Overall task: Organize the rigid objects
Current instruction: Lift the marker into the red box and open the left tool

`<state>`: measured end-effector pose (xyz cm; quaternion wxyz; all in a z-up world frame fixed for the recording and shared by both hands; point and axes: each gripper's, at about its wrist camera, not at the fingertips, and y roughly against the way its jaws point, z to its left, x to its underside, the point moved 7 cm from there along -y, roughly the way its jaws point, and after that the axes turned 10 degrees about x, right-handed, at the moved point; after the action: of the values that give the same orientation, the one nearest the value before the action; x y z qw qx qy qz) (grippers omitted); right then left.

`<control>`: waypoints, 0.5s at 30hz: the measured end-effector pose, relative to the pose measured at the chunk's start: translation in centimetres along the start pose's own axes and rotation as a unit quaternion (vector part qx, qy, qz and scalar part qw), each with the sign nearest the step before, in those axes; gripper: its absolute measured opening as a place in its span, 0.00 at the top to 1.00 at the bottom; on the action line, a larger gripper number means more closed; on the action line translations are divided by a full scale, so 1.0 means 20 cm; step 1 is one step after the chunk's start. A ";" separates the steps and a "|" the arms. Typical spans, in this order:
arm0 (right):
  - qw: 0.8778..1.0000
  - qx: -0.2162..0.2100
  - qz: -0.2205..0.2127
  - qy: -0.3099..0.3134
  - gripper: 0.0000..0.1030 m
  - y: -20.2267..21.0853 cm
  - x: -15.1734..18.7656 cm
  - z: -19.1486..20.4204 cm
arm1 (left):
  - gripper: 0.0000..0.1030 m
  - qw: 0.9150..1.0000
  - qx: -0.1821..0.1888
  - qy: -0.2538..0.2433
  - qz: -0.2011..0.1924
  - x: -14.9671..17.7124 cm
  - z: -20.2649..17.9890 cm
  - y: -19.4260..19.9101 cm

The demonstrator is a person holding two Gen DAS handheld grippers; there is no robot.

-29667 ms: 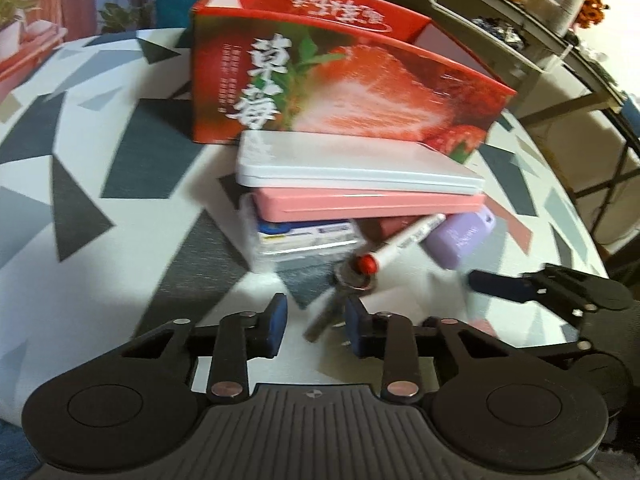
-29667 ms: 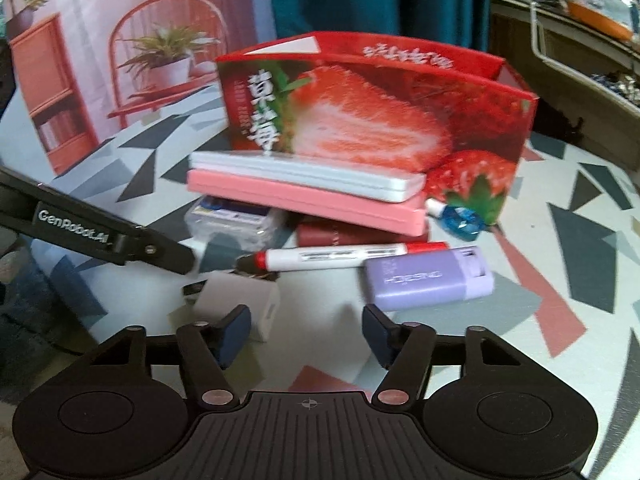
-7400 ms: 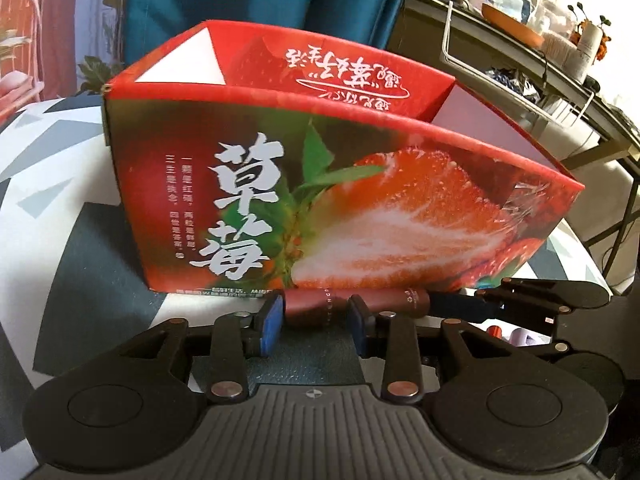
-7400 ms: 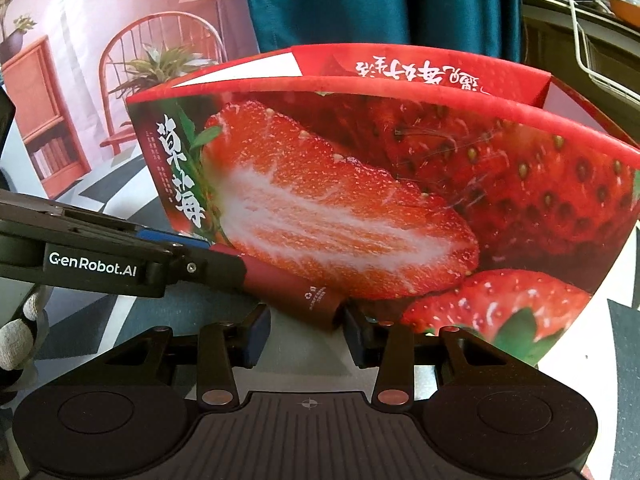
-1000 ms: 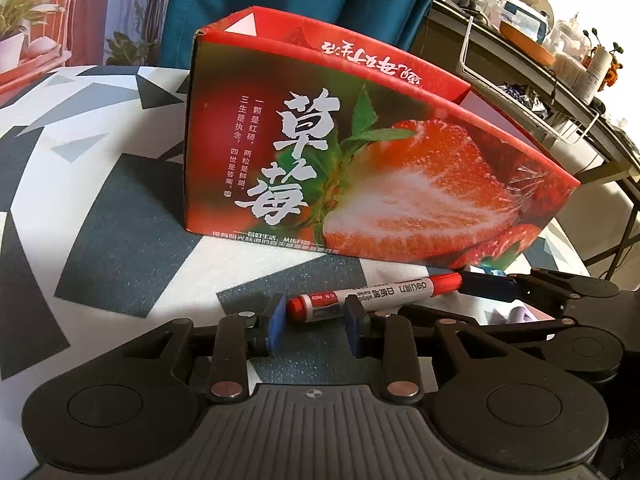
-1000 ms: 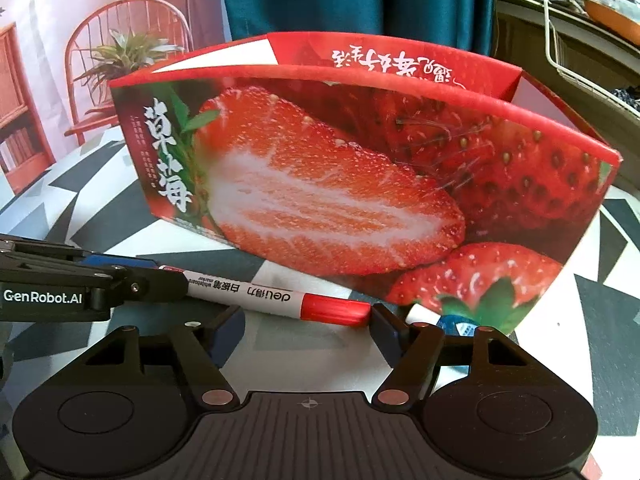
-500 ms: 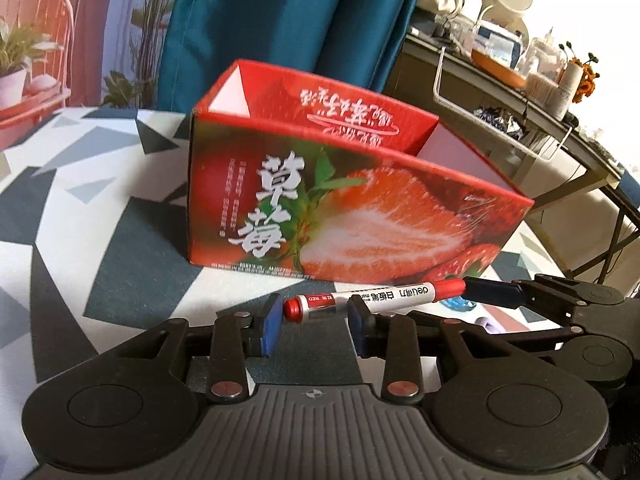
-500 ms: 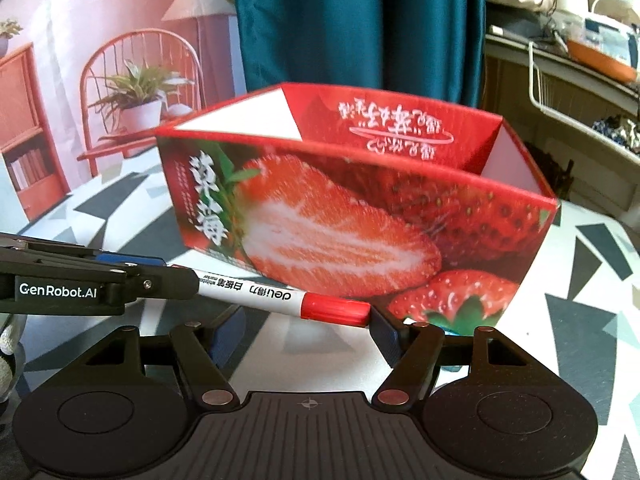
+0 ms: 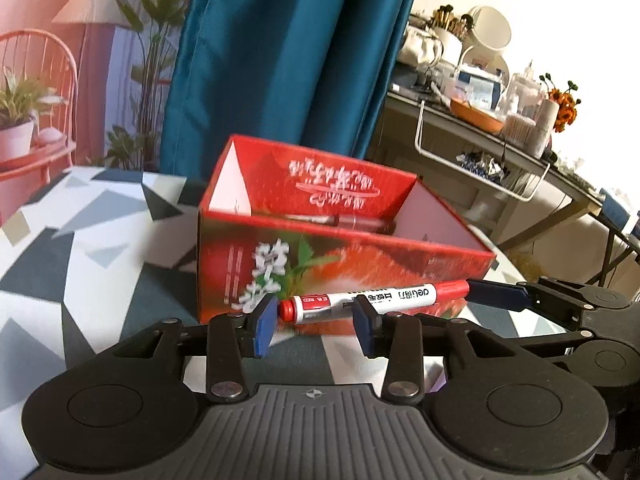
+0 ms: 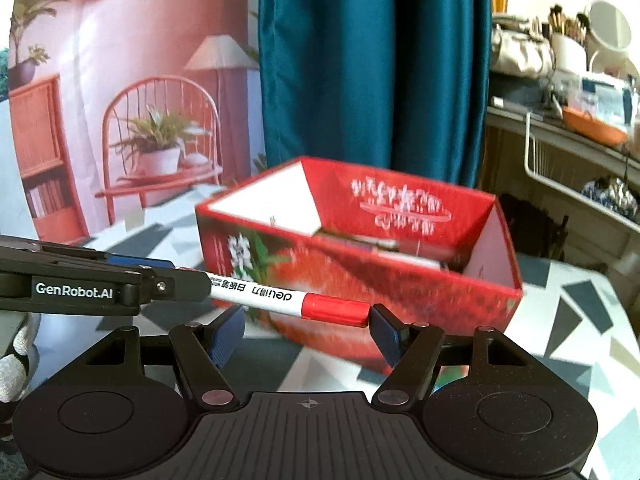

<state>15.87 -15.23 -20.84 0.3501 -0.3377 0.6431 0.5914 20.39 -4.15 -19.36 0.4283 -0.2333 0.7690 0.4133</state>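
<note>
A white marker with red ends (image 9: 372, 298) hangs in the air in front of the red strawberry box (image 9: 320, 268). My left gripper (image 9: 316, 326) is shut on its tail end. My right gripper (image 10: 306, 330) stands wide, with the marker's red cap (image 10: 334, 309) touching the right finger; whether it grips is unclear. The marker (image 10: 280, 299) sits level, just below the box's (image 10: 400, 280) near rim. Inside the box lies a dark red tube (image 9: 352, 222), also seen in the right wrist view (image 10: 424, 250).
The box stands on a round table with a grey and white triangle cloth (image 9: 80, 264). A teal curtain (image 9: 288, 60) hangs behind. A cluttered shelf (image 9: 492, 120) stands at the right. A purple object (image 9: 438, 380) peeks out under my left gripper.
Both grippers have risen with the marker between them. The box now shows from above, with its inside in view. The marker was on the table a second ago.
</note>
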 end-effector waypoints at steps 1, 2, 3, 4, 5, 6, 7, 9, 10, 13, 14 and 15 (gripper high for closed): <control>1.000 0.002 -0.006 0.002 0.36 0.01 -0.02 0.00 | 0.58 1.000 0.001 -0.001 -0.003 -0.03 0.00 0.00; 1.000 0.003 -0.011 0.003 0.35 0.01 -0.04 0.00 | 0.58 1.000 0.002 0.001 -0.006 -0.05 0.00 0.01; 1.000 0.004 -0.016 0.006 0.35 0.01 -0.07 -0.01 | 0.58 1.000 0.004 0.004 -0.009 -0.08 0.00 0.01; 1.000 0.005 -0.021 0.008 0.35 0.01 -0.09 -0.02 | 0.55 1.000 0.008 0.007 -0.012 -0.11 0.00 0.00; 1.000 0.006 -0.026 0.011 0.35 0.01 -0.12 -0.03 | 0.54 1.000 0.011 0.008 -0.015 -0.13 0.00 0.00; 0.999 0.007 -0.029 0.013 0.35 0.00 -0.15 -0.04 | 0.54 1.000 0.014 0.009 -0.016 -0.17 0.00 -0.01; 0.999 0.009 -0.033 0.014 0.35 -0.01 -0.17 -0.05 | 0.54 1.000 0.018 0.011 -0.014 -0.20 0.00 -0.03; 0.999 0.015 -0.037 0.018 0.35 -0.05 -0.23 -0.07 | 0.54 1.000 0.023 0.014 0.003 -0.25 0.00 -0.08; 0.999 0.016 -0.040 0.020 0.35 -0.07 -0.25 -0.08 | 0.54 0.999 0.025 0.017 0.011 -0.28 0.01 -0.10; 0.999 0.018 -0.041 0.022 0.35 -0.13 -0.31 -0.12 | 0.54 0.998 0.037 0.038 0.027 -0.34 0.05 -0.19; 0.999 0.018 -0.040 0.021 0.35 -0.16 -0.32 -0.13 | 0.54 0.998 0.038 0.044 0.033 -0.36 0.06 -0.22; 0.999 0.019 -0.036 0.021 0.35 -0.19 -0.33 -0.15 | 0.54 0.997 0.039 0.047 0.038 -0.37 0.08 -0.26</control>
<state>22.54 -18.28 -17.03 0.3639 -0.3667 0.6489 0.5586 28.65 -5.68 -15.73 0.3845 -0.2060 0.8122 0.3874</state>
